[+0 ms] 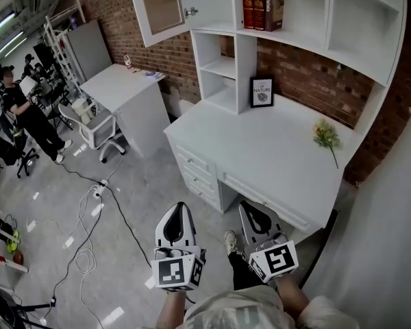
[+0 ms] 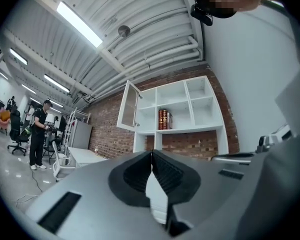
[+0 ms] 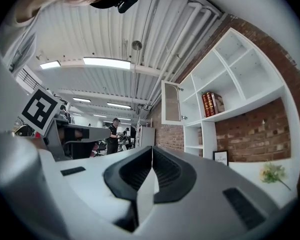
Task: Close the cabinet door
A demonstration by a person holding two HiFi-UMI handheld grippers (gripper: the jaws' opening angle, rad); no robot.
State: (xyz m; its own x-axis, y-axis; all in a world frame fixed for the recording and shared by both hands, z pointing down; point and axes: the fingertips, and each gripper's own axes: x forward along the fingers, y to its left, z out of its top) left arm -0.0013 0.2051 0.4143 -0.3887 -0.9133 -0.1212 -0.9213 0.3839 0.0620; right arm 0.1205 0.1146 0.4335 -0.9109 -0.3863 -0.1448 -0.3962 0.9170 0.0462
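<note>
At the frame's upper left the cabinet door point(image 1: 159, 5) stands open, nothing done yet; left hand-held gripper point(image 1: 180, 208) and right hand-held gripper point(image 1: 248, 208), both clenched and empty, sit well below it.

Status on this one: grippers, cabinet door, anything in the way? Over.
Left gripper and right gripper shut, empty, held low, away from the desk. Cabinet door open, untouched. Nothing visible in its swing.

A red brick wall point(image 1: 308, 74) is running behind the white desk point(image 1: 260, 149) on the right. Far left, another desk point(image 1: 120, 88) and a chair point(image 1: 101, 132) are standing on the glossy grey floor point(image 1: 147, 184). Strip lights point(image 2: 80, 24) are glowing overhead.
</note>
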